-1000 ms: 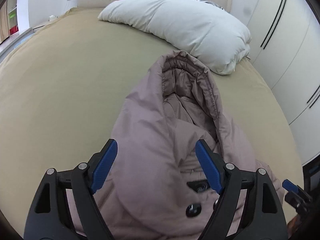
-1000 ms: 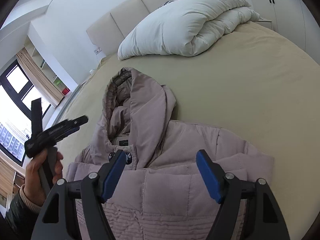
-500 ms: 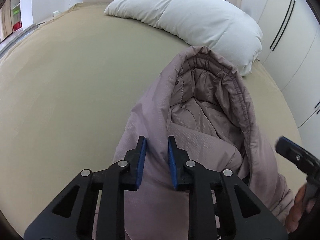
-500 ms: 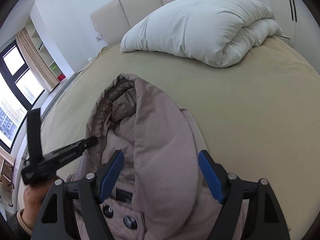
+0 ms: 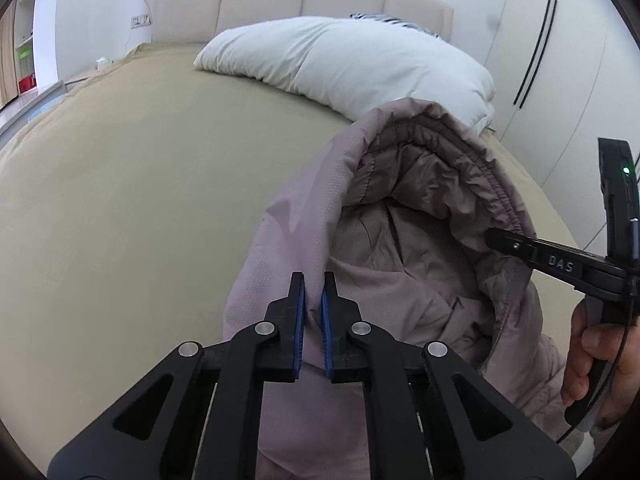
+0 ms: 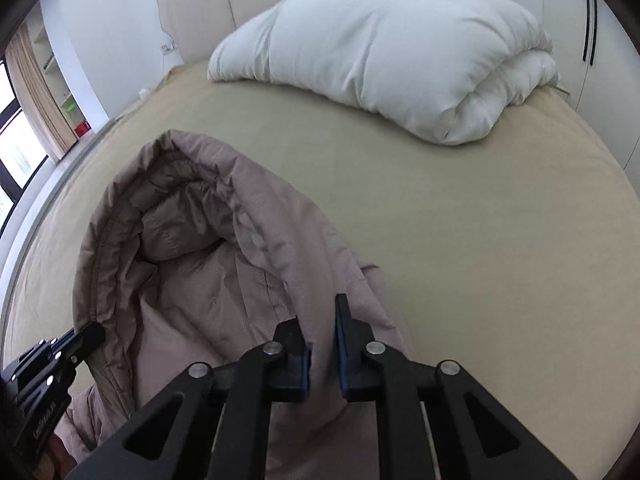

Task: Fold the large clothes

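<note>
A mauve padded hooded jacket lies on the beige bed, its hood open toward the pillows; it also shows in the right wrist view. My left gripper is shut on the hood's left edge. My right gripper is shut on the hood's right edge. In the left wrist view the right gripper reaches in from the right at the hood's rim. In the right wrist view the left gripper shows at the lower left. The jacket's body is hidden below both views.
The bed's beige sheet spreads left and ahead. A folded white duvet lies by the padded headboard; it also shows in the right wrist view. White wardrobe doors stand at the right. A window is far left.
Both grippers have moved forward from the jacket's chest to the hood. The left closed on the hood's edge half a second ago; the right has closed on the opposite edge since.
</note>
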A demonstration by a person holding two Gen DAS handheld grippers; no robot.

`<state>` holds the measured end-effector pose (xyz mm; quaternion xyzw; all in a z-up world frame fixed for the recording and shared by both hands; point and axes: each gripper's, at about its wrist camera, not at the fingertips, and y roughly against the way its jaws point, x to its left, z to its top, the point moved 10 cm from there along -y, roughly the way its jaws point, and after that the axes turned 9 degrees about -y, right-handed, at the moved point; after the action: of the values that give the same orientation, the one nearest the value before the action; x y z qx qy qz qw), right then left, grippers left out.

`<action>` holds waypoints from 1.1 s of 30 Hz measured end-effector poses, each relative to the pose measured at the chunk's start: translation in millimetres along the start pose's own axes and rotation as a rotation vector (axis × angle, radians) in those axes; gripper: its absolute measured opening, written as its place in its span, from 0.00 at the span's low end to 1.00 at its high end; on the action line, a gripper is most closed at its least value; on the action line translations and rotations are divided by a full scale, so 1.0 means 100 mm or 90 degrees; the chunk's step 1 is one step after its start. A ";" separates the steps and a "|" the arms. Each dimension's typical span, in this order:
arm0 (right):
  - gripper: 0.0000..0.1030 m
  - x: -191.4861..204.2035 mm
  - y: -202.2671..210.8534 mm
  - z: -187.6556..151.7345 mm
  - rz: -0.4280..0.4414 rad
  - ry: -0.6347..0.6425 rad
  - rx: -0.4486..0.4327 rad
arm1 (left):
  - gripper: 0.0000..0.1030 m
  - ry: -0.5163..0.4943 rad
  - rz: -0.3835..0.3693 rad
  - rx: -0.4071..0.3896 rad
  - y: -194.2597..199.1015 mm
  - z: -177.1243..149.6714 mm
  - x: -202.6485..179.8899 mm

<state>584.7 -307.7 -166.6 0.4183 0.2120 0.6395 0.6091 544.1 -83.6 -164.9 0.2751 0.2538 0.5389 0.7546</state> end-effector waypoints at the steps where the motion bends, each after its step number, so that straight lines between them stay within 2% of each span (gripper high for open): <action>1: 0.12 -0.04 0.20 -0.01 0.018 -0.001 -0.024 | 0.06 -0.003 -0.003 -0.017 0.16 0.00 -0.03; 6: 0.12 -0.25 1.27 -0.40 0.077 0.002 -0.117 | 0.06 -0.018 -0.037 -0.096 1.02 -0.19 -0.28; 10: 0.12 -0.43 1.80 -0.92 0.104 -0.026 -0.149 | 0.06 -0.034 -0.072 -0.143 1.65 -0.58 -0.51; 13: 0.12 -0.55 1.98 -1.45 0.129 -0.064 -0.142 | 0.06 -0.018 -0.089 -0.117 1.86 -1.09 -0.58; 18: 0.12 -0.76 1.92 -2.41 0.129 -0.120 -0.075 | 0.06 0.033 -0.123 -0.009 1.99 -2.11 -0.61; 20: 0.12 -0.90 1.93 -2.68 0.115 -0.144 -0.058 | 0.06 0.048 -0.128 0.013 2.10 -2.35 -0.59; 21: 0.12 -0.96 1.98 -2.77 0.110 -0.156 -0.056 | 0.06 0.053 -0.126 0.008 2.16 -2.39 -0.59; 24: 0.16 -1.07 2.23 -2.80 0.094 -0.170 -0.077 | 0.06 0.056 -0.113 -0.037 2.41 -2.17 -0.44; 25: 0.23 -1.05 2.31 -2.73 0.091 -0.165 -0.089 | 0.06 0.059 -0.114 -0.054 2.45 -2.00 -0.40; 26: 0.44 -1.00 2.40 -2.62 0.092 -0.160 -0.102 | 0.06 0.060 -0.116 -0.075 2.49 -1.81 -0.37; 28: 0.68 -0.82 2.55 -2.41 0.112 -0.143 -0.135 | 0.06 0.033 -0.119 -0.101 2.49 -1.45 -0.42; 30: 0.69 -0.55 2.65 -2.18 0.117 -0.087 -0.173 | 0.06 0.011 -0.129 -0.120 2.43 -1.17 -0.52; 31: 0.64 -0.41 2.62 -2.11 0.107 -0.055 -0.176 | 0.06 0.002 -0.138 -0.116 2.37 -1.10 -0.59; 32: 0.46 -0.28 2.56 -2.02 0.100 -0.022 -0.174 | 0.06 -0.011 -0.146 -0.099 2.26 -1.07 -0.68; 33: 0.38 -0.18 2.46 -1.97 0.092 0.000 -0.160 | 0.06 -0.025 -0.142 -0.084 2.16 -1.08 -0.75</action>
<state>279.0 -319.0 -89.4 0.3527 0.0996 0.7036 0.6088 303.2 -82.0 -87.7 0.2055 0.2322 0.4620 0.8309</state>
